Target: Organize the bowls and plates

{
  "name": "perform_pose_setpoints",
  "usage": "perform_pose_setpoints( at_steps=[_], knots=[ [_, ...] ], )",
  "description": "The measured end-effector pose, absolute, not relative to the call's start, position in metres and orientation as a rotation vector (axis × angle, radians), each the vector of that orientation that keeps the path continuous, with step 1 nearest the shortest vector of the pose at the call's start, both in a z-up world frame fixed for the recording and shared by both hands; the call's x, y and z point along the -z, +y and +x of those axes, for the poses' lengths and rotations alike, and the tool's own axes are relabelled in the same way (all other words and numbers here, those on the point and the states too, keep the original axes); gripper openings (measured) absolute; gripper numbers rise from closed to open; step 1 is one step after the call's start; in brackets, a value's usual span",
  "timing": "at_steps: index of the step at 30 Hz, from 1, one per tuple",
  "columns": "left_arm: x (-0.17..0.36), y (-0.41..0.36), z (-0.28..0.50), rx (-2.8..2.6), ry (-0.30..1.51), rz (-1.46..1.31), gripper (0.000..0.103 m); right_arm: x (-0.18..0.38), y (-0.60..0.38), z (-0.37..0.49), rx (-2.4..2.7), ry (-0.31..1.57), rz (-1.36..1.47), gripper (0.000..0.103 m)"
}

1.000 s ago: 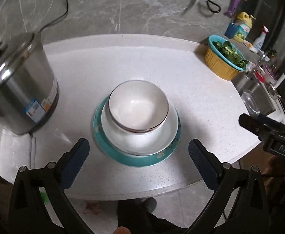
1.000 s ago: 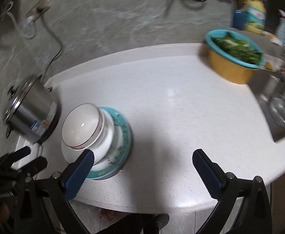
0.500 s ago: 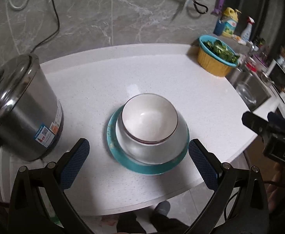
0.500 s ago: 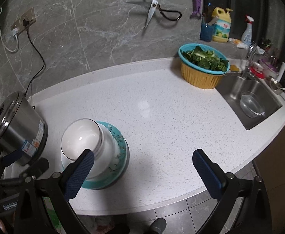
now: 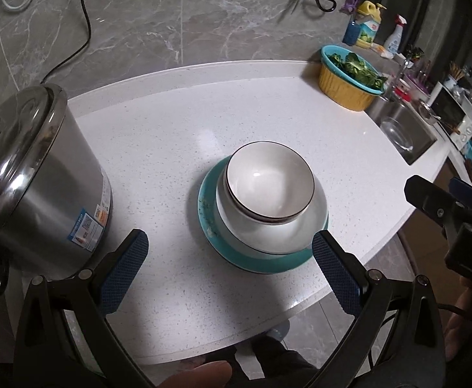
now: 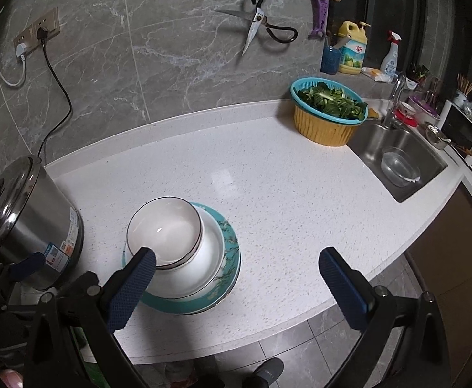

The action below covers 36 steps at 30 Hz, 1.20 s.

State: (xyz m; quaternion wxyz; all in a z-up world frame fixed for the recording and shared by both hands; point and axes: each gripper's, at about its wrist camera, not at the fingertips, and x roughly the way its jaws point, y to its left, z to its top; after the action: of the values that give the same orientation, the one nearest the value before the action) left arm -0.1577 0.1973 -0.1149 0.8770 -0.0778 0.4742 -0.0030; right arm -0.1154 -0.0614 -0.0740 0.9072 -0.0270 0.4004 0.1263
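Left wrist view is showing the left gripper (image 5: 227, 270) and right gripper (image 6: 236, 283), jaws wide apart and empty, hovering near the counter's (image 5: 177, 148) front edge by the bowl (image 5: 269, 182) sitting on stacked plates (image 5: 255, 258).

- Top bowl (image 5: 269, 183): white with a dark brown rim line, centre of the frame.
- Lower bowl (image 5: 268, 229): plain white.
- Plate (image 6: 226, 255): teal with a brown-and-white floral branch pattern.
- Surface (image 6: 268, 187): white with fine dark speckles.
- Pot (image 5: 38, 174): polished steel, blue-and-white label, left of the frame.
- Basket (image 6: 326, 126): yellow ribbed body, teal rim, dark green leaves, upper right of the frame.
- Wall (image 6: 171, 32): grey marble, white veins.
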Motion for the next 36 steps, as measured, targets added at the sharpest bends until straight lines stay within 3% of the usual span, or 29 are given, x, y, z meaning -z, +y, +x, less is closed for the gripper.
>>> perform_pose_setpoints(
  at_steps=[36],
  knots=[
    [0.103, 0.168, -0.159, 0.046, 0.962, -0.106, 0.103, 0.063, -0.053, -0.128, -0.262, 0.782, -0.084, 0.103]
  ],
)
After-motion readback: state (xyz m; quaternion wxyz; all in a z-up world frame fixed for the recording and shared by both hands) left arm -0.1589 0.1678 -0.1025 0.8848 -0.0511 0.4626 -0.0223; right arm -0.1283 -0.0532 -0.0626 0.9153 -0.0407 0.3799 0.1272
